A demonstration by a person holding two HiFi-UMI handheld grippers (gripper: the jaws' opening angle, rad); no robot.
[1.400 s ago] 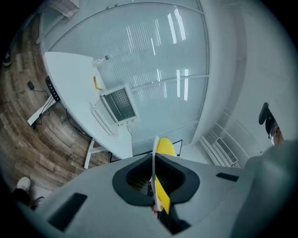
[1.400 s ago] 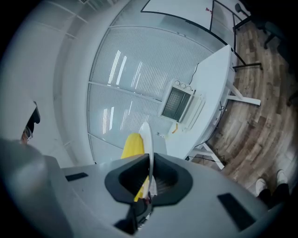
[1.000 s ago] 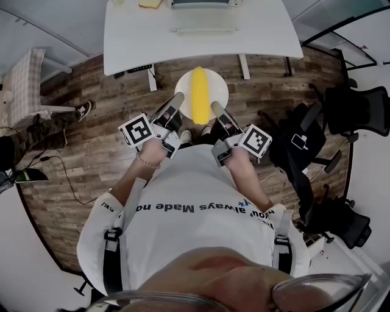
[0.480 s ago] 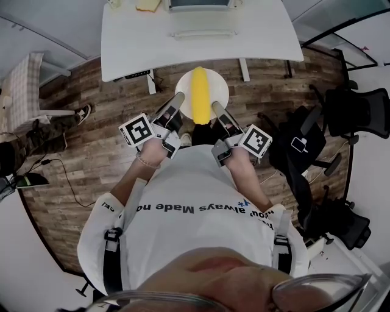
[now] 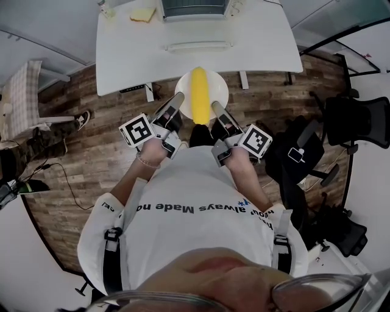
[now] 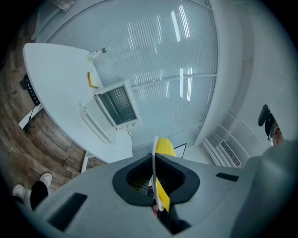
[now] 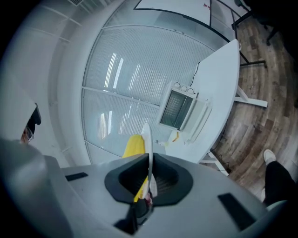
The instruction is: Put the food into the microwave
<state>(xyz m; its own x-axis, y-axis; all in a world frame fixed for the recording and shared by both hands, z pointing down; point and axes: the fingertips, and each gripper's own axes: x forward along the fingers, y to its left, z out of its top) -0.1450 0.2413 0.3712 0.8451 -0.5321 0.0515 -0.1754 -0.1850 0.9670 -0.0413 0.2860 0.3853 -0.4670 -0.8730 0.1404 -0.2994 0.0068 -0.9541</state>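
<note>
Hand-held grippers (image 5: 177,100) (image 5: 215,108) forward, side by side, pinching plate (image 5: 218,90) edges

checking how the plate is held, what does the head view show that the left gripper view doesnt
Only the head view: the right gripper opposite the left gripper, the plate seen whole and round, black chairs at the right. Only the left gripper view: its jaws shut on the plate's rim, seen edge-on, and a glass wall behind the table. Both: plate, corn, white table and microwave.
</note>
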